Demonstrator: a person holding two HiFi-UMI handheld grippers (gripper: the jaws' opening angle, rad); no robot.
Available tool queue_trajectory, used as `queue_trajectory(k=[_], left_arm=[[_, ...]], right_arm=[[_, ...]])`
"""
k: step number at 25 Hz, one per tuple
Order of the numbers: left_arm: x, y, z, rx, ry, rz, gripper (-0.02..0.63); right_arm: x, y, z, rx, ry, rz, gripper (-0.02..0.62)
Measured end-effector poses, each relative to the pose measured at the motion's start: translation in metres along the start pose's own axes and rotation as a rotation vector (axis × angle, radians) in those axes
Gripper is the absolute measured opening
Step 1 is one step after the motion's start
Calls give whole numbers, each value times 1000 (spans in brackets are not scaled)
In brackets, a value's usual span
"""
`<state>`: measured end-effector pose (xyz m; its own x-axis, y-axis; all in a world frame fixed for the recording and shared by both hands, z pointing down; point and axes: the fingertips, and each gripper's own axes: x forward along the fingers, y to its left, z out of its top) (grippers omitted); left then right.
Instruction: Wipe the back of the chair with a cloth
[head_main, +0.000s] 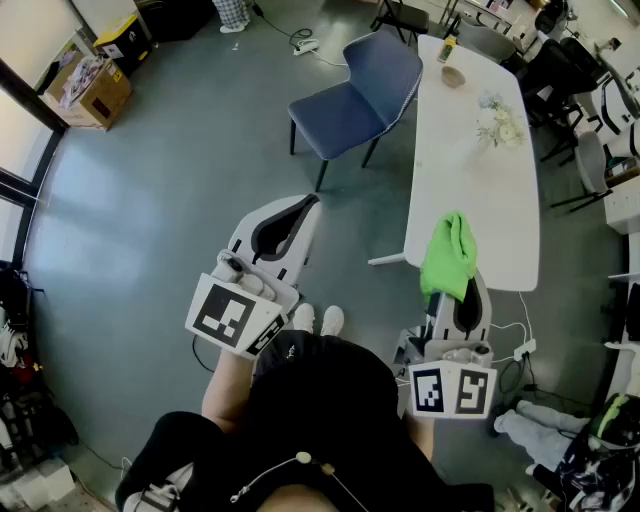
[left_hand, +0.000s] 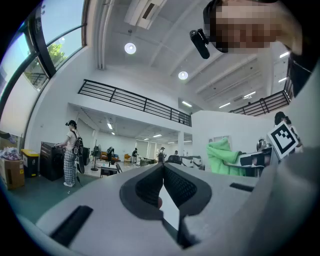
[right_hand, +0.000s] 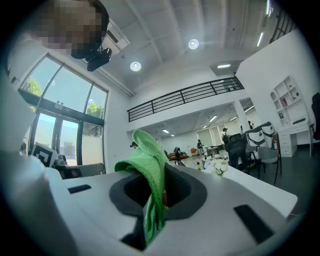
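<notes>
Head view: a person stands on a grey floor (head_main: 150, 200), holding a gripper in each hand. The left claw (head_main: 308, 201) points ahead, left of the white table (head_main: 470, 190). The right claw (head_main: 447, 292) is over the table's near end, with a bright green cloth (head_main: 448, 252) bunched on its tip. The blue chair (head_main: 355, 95) stands well apart from both claws, beside the table's far left edge, its back toward the table.

Left gripper view: the claw's dark pads are pressed together with nothing between them. The cloth shows off to the right.

Right gripper view: the claw pinches a fold of the cloth, which drapes over the tips and hangs down in front.

Only a fold seems gripped, so dragging it across the chair back could tug it free. The chair looks light on thin legs, so a hard wipe could push it against the table unless the empty left claw steadies it.
</notes>
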<state>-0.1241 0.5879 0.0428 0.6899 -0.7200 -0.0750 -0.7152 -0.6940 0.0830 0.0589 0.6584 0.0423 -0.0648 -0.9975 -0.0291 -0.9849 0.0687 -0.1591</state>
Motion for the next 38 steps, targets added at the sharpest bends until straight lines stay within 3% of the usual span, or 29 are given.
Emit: queue_trajectory(k=[23, 38], left_arm=[[4, -18, 1, 3, -10, -17, 6], [21, -51, -13, 21, 33, 25, 6]], right_arm=[[-13, -3, 4, 90, -35, 36, 46], [-20, -58, 3, 193, -48, 64, 48]])
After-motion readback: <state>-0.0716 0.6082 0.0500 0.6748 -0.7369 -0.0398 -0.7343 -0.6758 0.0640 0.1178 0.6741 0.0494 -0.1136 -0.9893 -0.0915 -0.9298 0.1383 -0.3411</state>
